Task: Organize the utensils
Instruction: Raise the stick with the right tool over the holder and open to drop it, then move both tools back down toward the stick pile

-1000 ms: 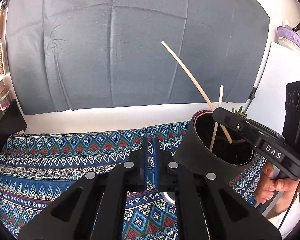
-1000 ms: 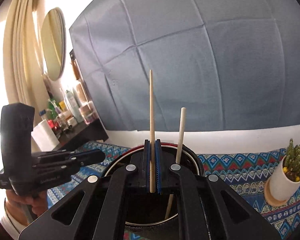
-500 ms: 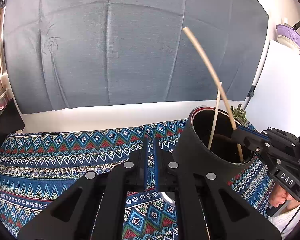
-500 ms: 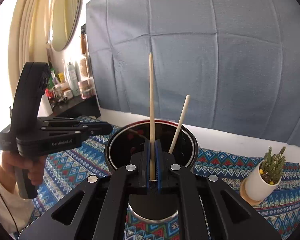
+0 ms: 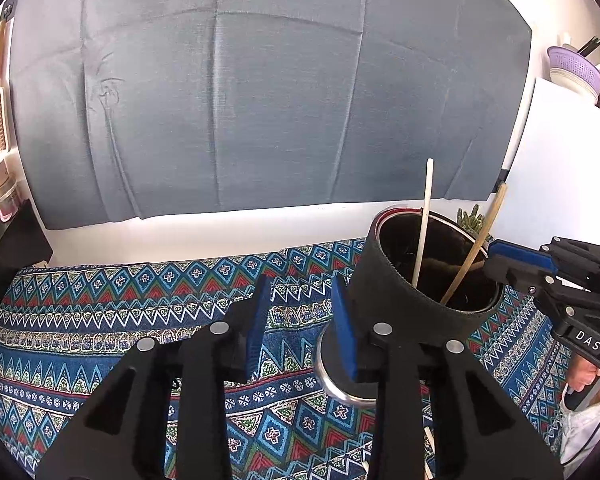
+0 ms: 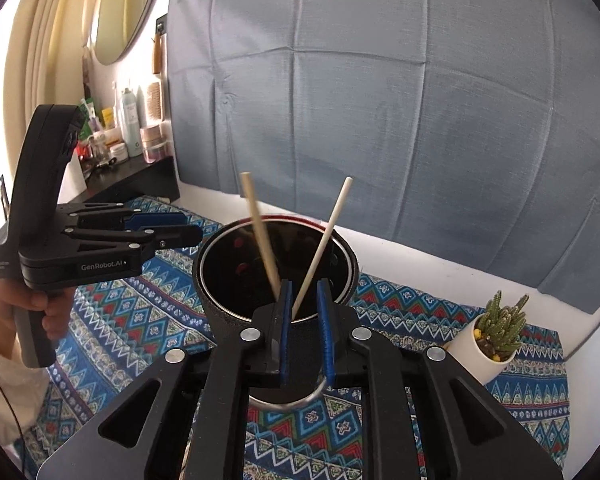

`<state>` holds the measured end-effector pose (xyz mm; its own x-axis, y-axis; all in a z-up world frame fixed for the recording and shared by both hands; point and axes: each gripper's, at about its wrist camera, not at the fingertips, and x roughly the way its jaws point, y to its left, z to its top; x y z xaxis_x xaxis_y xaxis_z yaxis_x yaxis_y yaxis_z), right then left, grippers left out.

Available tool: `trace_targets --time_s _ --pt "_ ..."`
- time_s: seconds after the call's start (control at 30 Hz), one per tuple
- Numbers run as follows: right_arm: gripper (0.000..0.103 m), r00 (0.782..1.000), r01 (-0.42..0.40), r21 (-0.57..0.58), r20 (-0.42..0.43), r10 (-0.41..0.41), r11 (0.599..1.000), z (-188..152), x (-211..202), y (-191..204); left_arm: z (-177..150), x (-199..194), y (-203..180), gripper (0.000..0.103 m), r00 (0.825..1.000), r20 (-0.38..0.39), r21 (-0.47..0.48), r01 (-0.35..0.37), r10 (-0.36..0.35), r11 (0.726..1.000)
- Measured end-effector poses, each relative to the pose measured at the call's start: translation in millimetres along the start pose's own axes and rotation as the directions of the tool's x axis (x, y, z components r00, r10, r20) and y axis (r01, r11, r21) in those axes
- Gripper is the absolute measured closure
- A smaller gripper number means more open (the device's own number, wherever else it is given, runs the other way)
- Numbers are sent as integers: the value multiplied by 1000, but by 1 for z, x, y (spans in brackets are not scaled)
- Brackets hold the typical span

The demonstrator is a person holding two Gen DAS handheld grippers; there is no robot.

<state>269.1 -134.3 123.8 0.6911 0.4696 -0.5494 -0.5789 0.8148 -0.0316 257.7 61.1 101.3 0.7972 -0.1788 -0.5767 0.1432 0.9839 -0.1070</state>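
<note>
Chopstick drop: both grippers are letting go at the holder

The right gripper [image 6: 303, 300] is opening just above the black holder [image 6: 220, 312] standing mid-cloth; the tan chopstick [image 6: 260, 232] and the white chopstick [image 6: 326, 236] lean inside, neither pinched. The left gripper [image 5: 302, 312] is opening on nothing beside the holder. Next, I judge, fetch the sticks at the patterned cloth's [image 5: 100, 320] near edge.

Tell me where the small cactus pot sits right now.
In the right wrist view, the cactus pot stands low on the right, on the patterned cloth, right of the black holder.
</note>
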Motion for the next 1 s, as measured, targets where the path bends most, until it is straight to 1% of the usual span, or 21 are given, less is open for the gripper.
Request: trace_targets --time_s 0.03,0.07,0.1,0.13,0.17,0.2,0.23,0.3,0.33,0.37,0.4,0.43,0.53,0.6,0.67,0.8,0.9,0.93,1.0 --pt "82 1000 1 3 1 -1 1000 0 -1 -1 -1 0 0 63 1000 -2 -4 -2 2 1000" --pt "78 1000 3 5 1 -3 1000 -1 -2 -2 -1 -1 1 55 1000 -3 -8 -3 3 1000" --pt "71 1000 14 6 -1 -14 1000 -1 -2 -2 -2 -2 1 47 1000 -1 -10 -6 6 1000" --pt "66 1000 29 6 1 -29 1000 -1 -4 -2 -2 -3 2 46 1000 3 -10 -11 11 1000" --pt "56 999 48 5 7 -48 999 -2 -5 -3 -3 -5 2 41 1000 5 -6 -19 19 1000" --pt "51 998 63 2 14 -63 998 -3 -7 -4 -4 -5 2 34 999 4 1 -32 32 999" --pt "50 997 71 0 17 -71 997 -4 -9 -4 -5 -7 2 30 999 5 3 -39 39 999" --pt "42 996 81 1 23 -81 997 -5 -13 -6 -7 -10 4 17 998 10 1 -59 59 998" --pt "32 995 93 4 25 -93 996 -6 -14 -7 -9 -11 4 14 998 11 -4 -70 70 998" --pt "25 994 103 6 23 -103 995 -7 -16 -8 -10 -13 6 9 997 13 -11 -76 76 997" --pt "21 993 112 8 24 -112 994 -7 -17 -8 -11 -14 7 7 997 11 -21 -78 79 997" --pt "18 993 117 9 26 -117 993 -9 -18 -8 -13 -15 9 6 997 6 -33 -81 81 996" --pt "17 991 130 7 17 -131 991 -15 -21 -10 -18 -14 13 6 998 -19 -56 -67 66 996" --pt "16 990 138 15 -2 -138 990 -20 -22 -12 -23 -13 16 6 998 -44 -64 -56 54 996" --pt "15 989 144 37 -28 -143 989 -27 -21 -15 -30 -11 17 6 995 -74 -62 -66 62 996" --pt "14 984 141 97 -122 -129 985 -47 -12 -21 -47 -12 15 6 989 -111 -21 -101 98 995" --pt "14 977 124 129 -191 -98 984 -64 -4 -21 -61 -11 10 6 984 -151 10 -93 94 996" --pt "14 973 121 138 -212 -90 983 -70 -2 -20 -67 -11 8 6 983 -157 19 -98 100 995" --pt "14 966 118 152 -247 -78 981 -82 2 -17 -78 -13 5 6 981 -146 29 -125 128 992"
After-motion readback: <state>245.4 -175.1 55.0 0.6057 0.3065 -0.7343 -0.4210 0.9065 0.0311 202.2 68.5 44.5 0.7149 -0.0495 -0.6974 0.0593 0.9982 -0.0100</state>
